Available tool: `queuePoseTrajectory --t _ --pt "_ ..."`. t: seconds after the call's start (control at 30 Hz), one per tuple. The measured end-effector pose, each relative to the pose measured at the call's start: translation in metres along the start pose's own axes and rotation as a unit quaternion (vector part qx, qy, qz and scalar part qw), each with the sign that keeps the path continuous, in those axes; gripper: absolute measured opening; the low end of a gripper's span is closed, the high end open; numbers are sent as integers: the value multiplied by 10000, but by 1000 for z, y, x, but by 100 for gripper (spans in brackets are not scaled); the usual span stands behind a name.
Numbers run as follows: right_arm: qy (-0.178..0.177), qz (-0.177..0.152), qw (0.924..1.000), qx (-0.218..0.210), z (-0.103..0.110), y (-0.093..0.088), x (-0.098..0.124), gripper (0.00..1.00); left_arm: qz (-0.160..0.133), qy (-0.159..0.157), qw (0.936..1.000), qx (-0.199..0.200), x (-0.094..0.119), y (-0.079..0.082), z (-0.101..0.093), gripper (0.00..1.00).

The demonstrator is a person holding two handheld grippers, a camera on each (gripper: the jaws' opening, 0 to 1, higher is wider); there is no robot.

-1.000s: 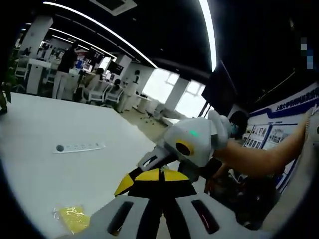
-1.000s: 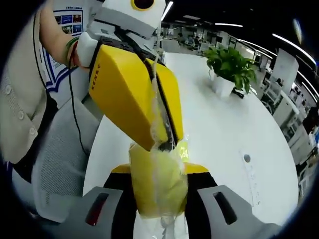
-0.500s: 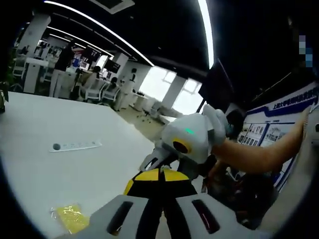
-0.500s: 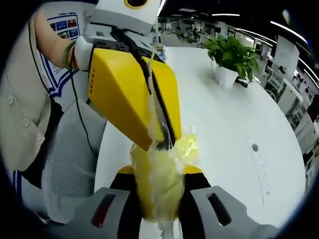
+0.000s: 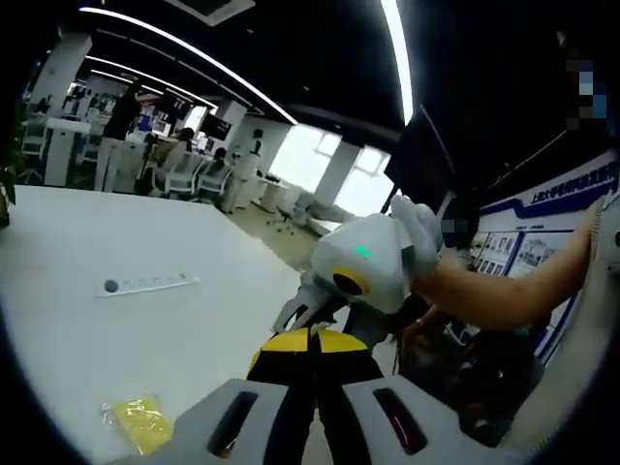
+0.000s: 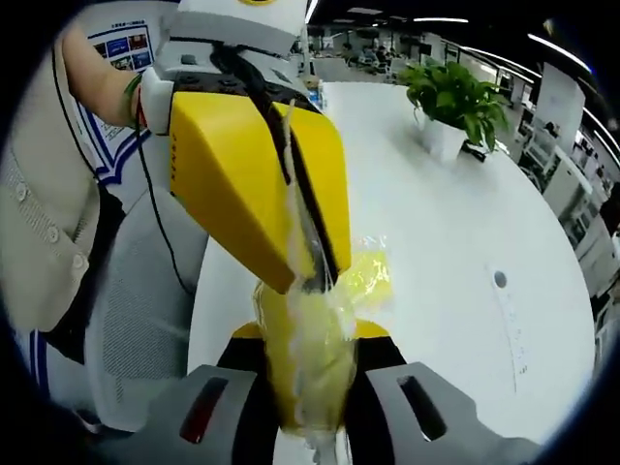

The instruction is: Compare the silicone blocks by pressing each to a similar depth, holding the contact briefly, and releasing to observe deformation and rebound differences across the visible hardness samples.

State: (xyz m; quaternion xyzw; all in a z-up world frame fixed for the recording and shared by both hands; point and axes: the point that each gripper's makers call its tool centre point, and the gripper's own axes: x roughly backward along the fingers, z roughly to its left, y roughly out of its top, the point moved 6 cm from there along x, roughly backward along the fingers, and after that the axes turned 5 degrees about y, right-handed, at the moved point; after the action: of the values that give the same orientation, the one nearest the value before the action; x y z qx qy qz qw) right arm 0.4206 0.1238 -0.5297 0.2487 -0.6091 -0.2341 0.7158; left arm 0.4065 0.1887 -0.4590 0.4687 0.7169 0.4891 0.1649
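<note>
A yellow silicone block (image 6: 302, 354) in a clear plastic bag stands between the jaws of my right gripper (image 6: 305, 392), which is shut on it. My left gripper (image 6: 315, 279), yellow and coming in from the upper left, is shut on the bag's top edge just above the block. In the left gripper view, my left gripper (image 5: 312, 341) has its jaws together, with the white body of the right gripper (image 5: 363, 266) right behind them. A second bagged yellow block (image 6: 368, 274) lies on the white table (image 6: 436, 223), also seen as the flat yellow bag (image 5: 142, 424) at the lower left.
A potted plant (image 6: 448, 97) stands at the table's far end, and a white power strip (image 6: 511, 320) lies along its right side. A grey chair (image 6: 136, 320) and the person's sleeve (image 6: 39, 213) are at the left. People sit at desks (image 5: 184, 170) far behind.
Both grippers keep their hold on the bagged block. The views have shifted slightly, and a bit more of the second block on the table shows behind the held one.
</note>
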Motion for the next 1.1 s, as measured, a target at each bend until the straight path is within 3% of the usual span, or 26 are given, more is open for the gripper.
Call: queuePoseTrajectory --t 1.1 --pt "66 110 9999 7 2 -6 -1 14 79 -2 10000 -10 -3 -3 1 0"
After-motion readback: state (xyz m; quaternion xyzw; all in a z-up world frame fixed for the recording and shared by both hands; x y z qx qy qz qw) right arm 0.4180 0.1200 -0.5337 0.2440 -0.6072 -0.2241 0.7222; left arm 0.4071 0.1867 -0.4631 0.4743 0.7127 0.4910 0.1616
